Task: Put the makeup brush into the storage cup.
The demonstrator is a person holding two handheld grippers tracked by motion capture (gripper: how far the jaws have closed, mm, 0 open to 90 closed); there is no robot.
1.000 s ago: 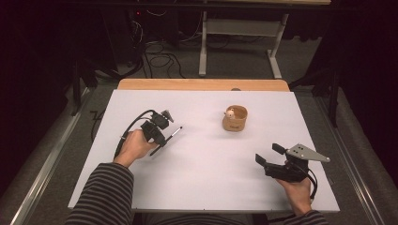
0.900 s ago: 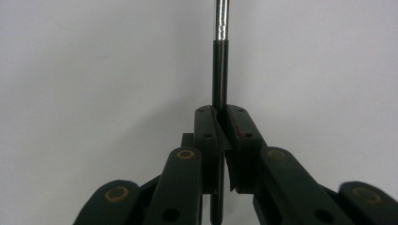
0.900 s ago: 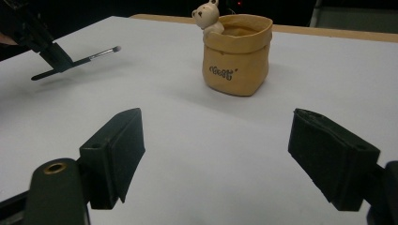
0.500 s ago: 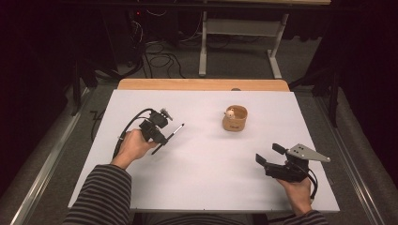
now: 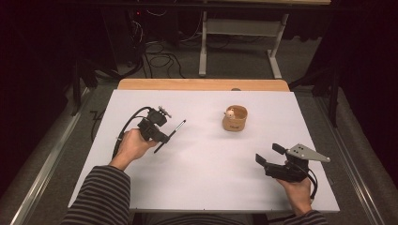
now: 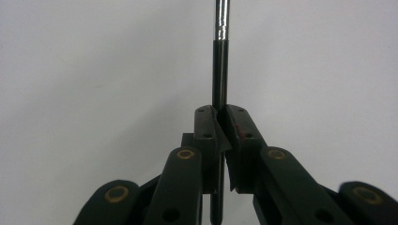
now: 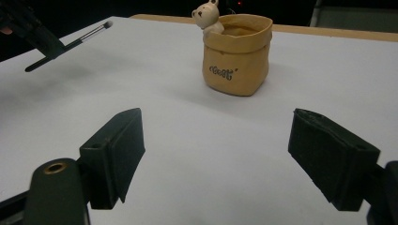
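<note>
From the high view we see a white desk (image 5: 202, 187) with the left gripper (image 5: 159, 133) on its left side, held in the person's left hand (image 5: 131, 146). A slim brush (image 5: 170, 136) sticks out from it, pointing far and right. The left gripper view adds what the high view cannot resolve: the fingers (image 6: 206, 131) are closed tight on the brush's black handle, and a silver ferrule (image 6: 221, 21) sits farther up, running out of the top of that view. The handle's butt end pokes out below the grip.

The right gripper (image 5: 268, 157) lies at the near right of the desk, in the right hand (image 5: 294, 191), grey plate on top. In its own view we see the fingers (image 7: 117, 150) spread wide apart, nothing between them.

A tan pouch-shaped pot (image 5: 234, 119) stands on the far right-centre part of the desk, well apart from both grippers. The right gripper view shows dark lettering on its front, too small to read, and a small pale bear figure (image 7: 206, 18) peeking over the rim at its left. We cannot tell what else is inside. That view also catches the brush's pale bristle tip (image 7: 107, 24) at far left, lifted off the desk.
</note>
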